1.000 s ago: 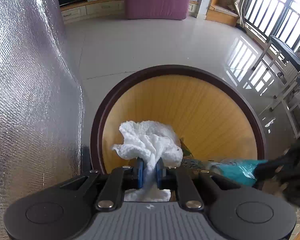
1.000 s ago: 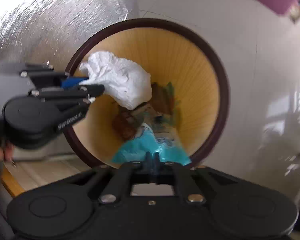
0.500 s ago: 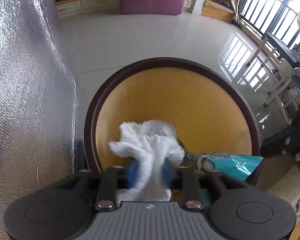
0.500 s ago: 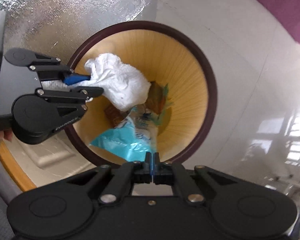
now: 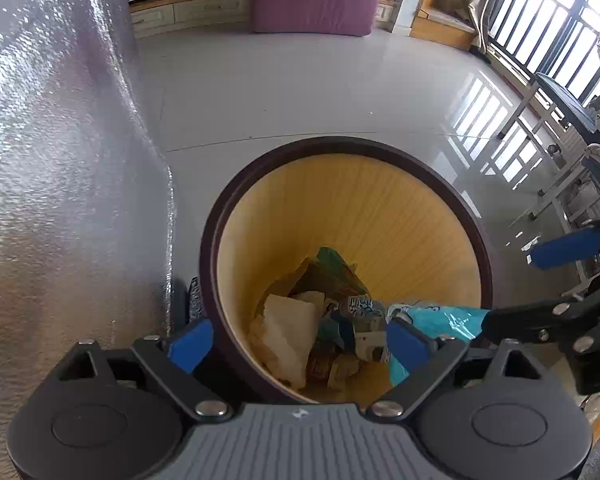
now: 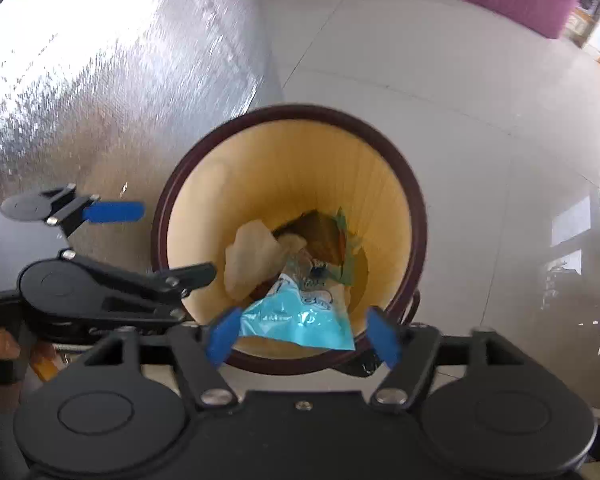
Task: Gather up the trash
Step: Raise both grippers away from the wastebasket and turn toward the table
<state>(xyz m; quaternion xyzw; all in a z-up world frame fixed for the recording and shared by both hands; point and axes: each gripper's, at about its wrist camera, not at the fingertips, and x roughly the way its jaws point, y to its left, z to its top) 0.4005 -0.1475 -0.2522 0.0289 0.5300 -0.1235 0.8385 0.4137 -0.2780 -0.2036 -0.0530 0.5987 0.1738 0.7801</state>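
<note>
— The white tissue (image 5: 288,332) and blue wrapper (image 6: 300,316) have dropped into the bin (image 5: 380,152).
— Yes; left hand-held gripper (image 5: 298,340) and right hand-held gripper (image 6: 302,336) hover above, jaws just opened, empty.

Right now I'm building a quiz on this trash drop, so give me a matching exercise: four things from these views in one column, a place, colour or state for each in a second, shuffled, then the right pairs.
Column one:
1. white tissue
2. blue wrapper
3. bin rim
4. left gripper

Column two:
A. dark brown
B. jaws wide apart with nothing between the pads
C. crumpled low in the bin, against its left side
D. leaning up the bin's inner wall nearest the cameras

Pairs: 1-C, 2-D, 3-A, 4-B
</note>
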